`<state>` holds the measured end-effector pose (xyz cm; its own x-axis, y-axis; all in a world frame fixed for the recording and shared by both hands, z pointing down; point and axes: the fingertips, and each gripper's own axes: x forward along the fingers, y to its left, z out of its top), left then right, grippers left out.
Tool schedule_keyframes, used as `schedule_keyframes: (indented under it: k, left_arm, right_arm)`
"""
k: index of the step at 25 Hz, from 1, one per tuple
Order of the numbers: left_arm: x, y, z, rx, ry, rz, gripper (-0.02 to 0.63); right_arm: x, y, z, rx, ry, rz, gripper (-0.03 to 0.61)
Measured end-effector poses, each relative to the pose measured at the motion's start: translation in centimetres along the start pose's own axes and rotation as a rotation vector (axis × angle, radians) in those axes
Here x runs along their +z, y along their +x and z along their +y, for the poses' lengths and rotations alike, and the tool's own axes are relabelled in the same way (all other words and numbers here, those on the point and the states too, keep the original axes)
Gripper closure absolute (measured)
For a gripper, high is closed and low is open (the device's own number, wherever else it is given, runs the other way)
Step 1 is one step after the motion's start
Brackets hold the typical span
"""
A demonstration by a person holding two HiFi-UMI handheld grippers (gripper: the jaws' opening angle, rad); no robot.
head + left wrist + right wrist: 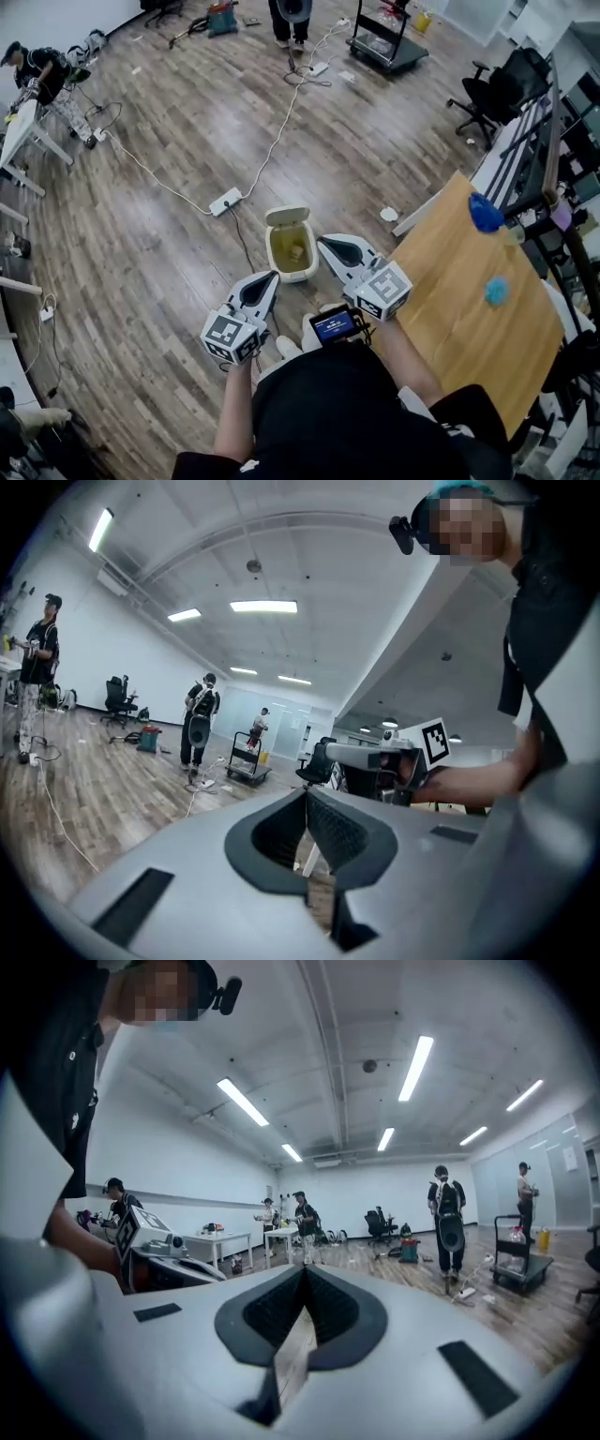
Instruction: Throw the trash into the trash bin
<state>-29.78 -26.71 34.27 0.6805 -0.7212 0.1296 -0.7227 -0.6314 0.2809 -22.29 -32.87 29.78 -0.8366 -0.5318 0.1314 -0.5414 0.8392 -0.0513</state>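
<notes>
The small trash bin point(278, 253) stands on the wood floor with its lid flipped back. Inside its yellowish liner lies a brownish piece of trash point(296, 250). My left gripper point(273, 276) is held up in the air just left of and nearer than the bin, shut with nothing in it. My right gripper point(322, 241) hovers at the bin's right side, also shut and empty. In the left gripper view the left gripper point(307, 795) points level across the room, with the right gripper point(367, 756) beside it. The right gripper view shows the right gripper point(303, 1273) with its pads pressed together.
A wooden table point(450, 281) at the right carries two blue things point(486, 214) point(496, 291). A power strip point(226, 202) and its cable cross the floor beyond the bin. A person point(291, 19), a cart point(387, 42) and an office chair point(492, 89) stand farther off.
</notes>
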Motion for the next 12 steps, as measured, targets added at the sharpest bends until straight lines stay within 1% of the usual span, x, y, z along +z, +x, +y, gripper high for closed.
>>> schedule_keyframes:
  k: [1,3,5,9,12]
  left_arm:
    - [0.7,-0.3,-0.3,-0.002,0.012,-0.023,0.605]
    - [1.7,-0.7,-0.6,0.002,0.018,-0.057,0.605]
    - [2.7,-0.7,-0.9,-0.004,0.037,-0.074,0.605]
    - [5.0,-0.7,-2.0,-0.024,0.116,-0.105,0.604]
    - [5.8,-0.4,-2.7,-0.033,0.127,-0.119,0.604]
  right_arm:
    - [1.5,-0.1,0.6,0.009,-0.023,-0.025,0.581]
    - [2.8,-0.5,1.7,0.019,-0.044,-0.069,0.581]
    - [3.3,-0.7,2.6,0.027,-0.039,-0.087,0.581]
    - [4.0,-1.2,3.6,0.026,-0.038,-0.111,0.581]
    - [4.5,-1.7,3.6,0.022,-0.037,-0.122,0.581]
